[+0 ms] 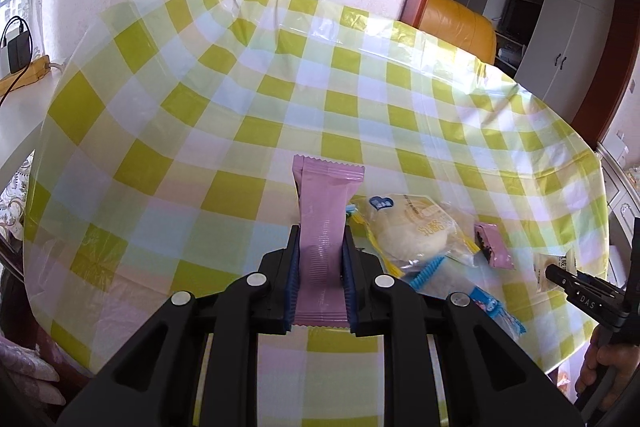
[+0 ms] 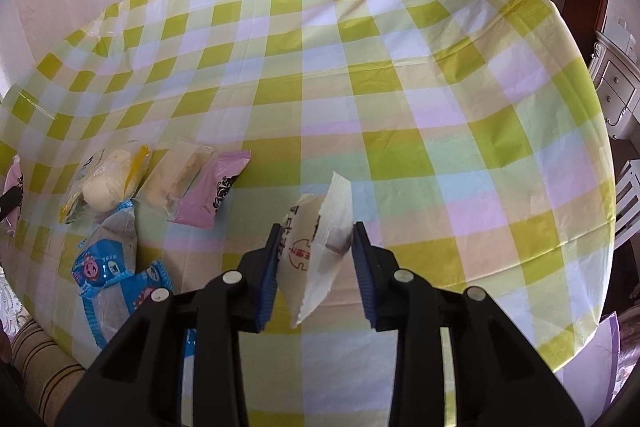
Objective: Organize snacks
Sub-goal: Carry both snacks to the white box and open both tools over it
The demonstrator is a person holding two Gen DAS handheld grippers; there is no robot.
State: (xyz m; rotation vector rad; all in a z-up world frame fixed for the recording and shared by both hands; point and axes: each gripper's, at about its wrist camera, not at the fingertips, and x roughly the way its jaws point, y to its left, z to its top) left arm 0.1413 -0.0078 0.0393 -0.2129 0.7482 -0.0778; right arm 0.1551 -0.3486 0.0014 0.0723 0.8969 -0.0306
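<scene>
At lower centre of the left wrist view, your left gripper is clamped on a pink wrapper, pinched by its sides so it stands clear of the checked tablecloth. Lower centre in the right wrist view, your right gripper pinches a white packet held edge-on, both pads against it. Left of frame there, the remaining snacks bunch together: a yellow-edged bun, a beige bar, a pink pack, blue packs. Likely one pile being sorted by kind.
</scene>
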